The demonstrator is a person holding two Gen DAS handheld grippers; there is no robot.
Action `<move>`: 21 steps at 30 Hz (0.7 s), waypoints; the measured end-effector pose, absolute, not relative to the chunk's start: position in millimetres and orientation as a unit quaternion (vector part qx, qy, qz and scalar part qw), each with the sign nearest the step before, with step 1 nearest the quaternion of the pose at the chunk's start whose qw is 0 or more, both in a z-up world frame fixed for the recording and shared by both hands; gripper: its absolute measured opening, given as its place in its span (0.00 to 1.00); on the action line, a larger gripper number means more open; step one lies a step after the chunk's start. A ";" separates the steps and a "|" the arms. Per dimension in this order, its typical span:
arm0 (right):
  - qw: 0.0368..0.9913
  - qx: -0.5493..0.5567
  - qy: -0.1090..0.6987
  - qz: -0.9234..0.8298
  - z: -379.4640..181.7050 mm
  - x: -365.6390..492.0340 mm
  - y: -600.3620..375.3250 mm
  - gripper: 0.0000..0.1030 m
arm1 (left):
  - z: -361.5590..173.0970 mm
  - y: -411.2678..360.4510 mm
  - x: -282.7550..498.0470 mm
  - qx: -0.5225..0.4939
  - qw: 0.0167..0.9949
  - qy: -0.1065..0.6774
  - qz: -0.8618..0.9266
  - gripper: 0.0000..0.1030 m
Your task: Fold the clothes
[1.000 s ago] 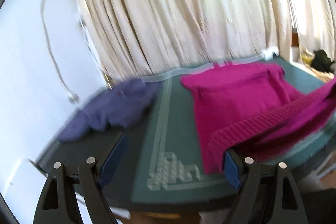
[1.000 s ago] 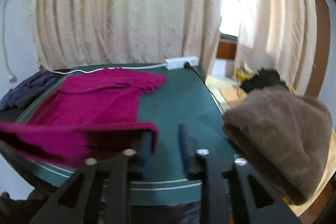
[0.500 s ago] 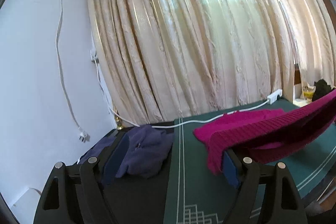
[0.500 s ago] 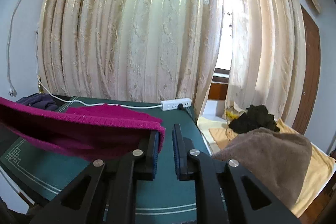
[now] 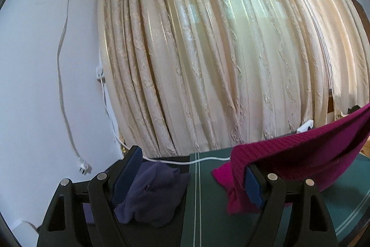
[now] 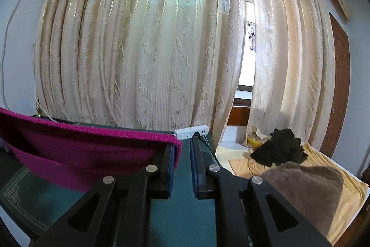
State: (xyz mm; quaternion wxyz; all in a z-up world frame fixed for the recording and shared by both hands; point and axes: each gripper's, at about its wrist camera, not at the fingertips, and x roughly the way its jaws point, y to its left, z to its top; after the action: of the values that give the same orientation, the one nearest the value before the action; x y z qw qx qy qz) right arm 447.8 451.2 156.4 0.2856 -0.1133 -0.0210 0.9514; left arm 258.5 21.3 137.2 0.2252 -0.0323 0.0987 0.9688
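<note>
Magenta knit sweater (image 5: 300,154) stretched taut between both grippers above the green table (image 5: 208,200), ribbed hem draped over left gripper's (image 5: 192,177) right finger and right gripper's (image 6: 181,161) left finger; both pairs apart. Purple garment (image 5: 150,191) crumpled beside left finger
</note>
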 end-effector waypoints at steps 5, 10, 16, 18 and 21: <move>0.287 -0.114 -0.011 0.951 172.7 409.6 469.1 0.13 | 156.4 40.8 220.0 -0.026 0.230 0.098 0.968 0.80; 0.292 -0.126 0.006 0.948 187.1 364.0 505.7 0.13 | 173.9 65.4 165.0 -0.029 0.233 0.104 0.966 0.80; 0.300 -0.152 0.017 0.942 182.5 290.7 537.1 0.13 | 169.0 109.6 87.7 -0.066 0.229 0.109 0.965 0.80; 0.303 -0.164 0.019 0.939 176.4 263.5 544.6 0.13 | 161.2 124.6 64.5 -0.084 0.228 0.112 0.964 0.80; 0.304 -0.187 0.024 0.934 162.9 223.7 553.9 0.13 | 144.1 150.0 30.6 -0.114 0.225 0.118 0.960 0.80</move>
State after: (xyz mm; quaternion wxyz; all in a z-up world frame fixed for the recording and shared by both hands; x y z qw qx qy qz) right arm 223.7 553.9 162.9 0.3041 -0.1869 0.0238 0.9338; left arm 30.6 150.0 144.1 0.2249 -0.1136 0.1184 0.9605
